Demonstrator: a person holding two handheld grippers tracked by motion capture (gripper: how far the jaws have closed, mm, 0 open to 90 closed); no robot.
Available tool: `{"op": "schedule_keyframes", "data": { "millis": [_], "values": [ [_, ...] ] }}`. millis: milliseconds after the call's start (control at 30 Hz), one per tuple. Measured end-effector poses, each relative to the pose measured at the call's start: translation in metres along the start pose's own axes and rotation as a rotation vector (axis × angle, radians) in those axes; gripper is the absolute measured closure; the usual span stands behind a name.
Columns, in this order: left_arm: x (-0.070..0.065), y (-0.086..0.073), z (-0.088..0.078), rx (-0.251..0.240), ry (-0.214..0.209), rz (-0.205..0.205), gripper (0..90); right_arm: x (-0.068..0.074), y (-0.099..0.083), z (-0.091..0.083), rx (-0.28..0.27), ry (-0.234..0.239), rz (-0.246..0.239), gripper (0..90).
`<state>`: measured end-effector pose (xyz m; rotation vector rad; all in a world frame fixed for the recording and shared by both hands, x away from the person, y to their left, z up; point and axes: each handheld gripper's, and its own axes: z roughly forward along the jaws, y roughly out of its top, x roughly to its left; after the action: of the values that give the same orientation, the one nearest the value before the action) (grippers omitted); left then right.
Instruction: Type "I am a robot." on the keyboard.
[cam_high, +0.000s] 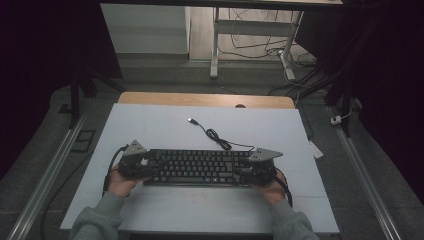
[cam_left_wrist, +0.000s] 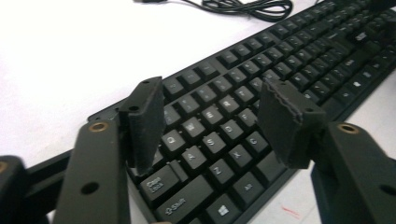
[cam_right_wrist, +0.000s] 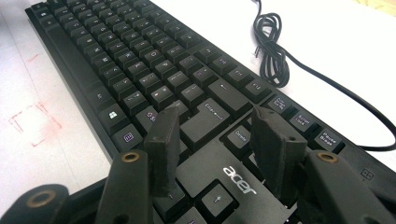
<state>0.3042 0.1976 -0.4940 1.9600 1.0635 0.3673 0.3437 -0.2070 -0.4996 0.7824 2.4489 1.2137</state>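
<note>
A black Acer keyboard lies flat on the white table cover, near the person's side. Its coiled cable runs off toward the back and ends in a USB plug. My left gripper sits over the keyboard's left end. In the left gripper view its pads stand apart above the letter keys, and nothing is pinched between them. My right gripper hovers over the right end. There its jaws straddle the logo patch near the arrow keys, and they too are apart.
The cable coil lies on the cover just behind the keyboard's right half. A faint red square mark is on the cover in front of the keyboard. A wooden table edge shows behind the cover, with desk legs and floor cables beyond.
</note>
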Motion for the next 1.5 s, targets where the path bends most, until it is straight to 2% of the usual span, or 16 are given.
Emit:
{"op": "schedule_keyframes", "data": {
  "millis": [400,533,700,1067,1500],
  "values": [
    [-0.013,0.003,0.002,0.017,-0.061,0.053,62.9,0.000,0.000,0.001,0.009,-0.001,-0.009,52.6],
    [-0.017,0.004,0.004,0.031,-0.087,0.065,73.6,0.000,0.000,0.001,0.010,-0.004,-0.011,52.6],
    [-0.024,0.003,0.009,0.068,-0.120,0.107,87.8,0.000,0.000,0.002,0.013,-0.005,-0.013,52.5],
    [-0.037,-0.001,0.026,0.132,-0.132,0.158,88.0,0.001,0.000,0.003,0.016,-0.005,-0.017,52.4],
    [-0.042,-0.008,0.039,0.184,-0.136,0.173,88.0,0.001,0.000,0.003,0.022,-0.004,-0.019,52.3]
  ]
}}
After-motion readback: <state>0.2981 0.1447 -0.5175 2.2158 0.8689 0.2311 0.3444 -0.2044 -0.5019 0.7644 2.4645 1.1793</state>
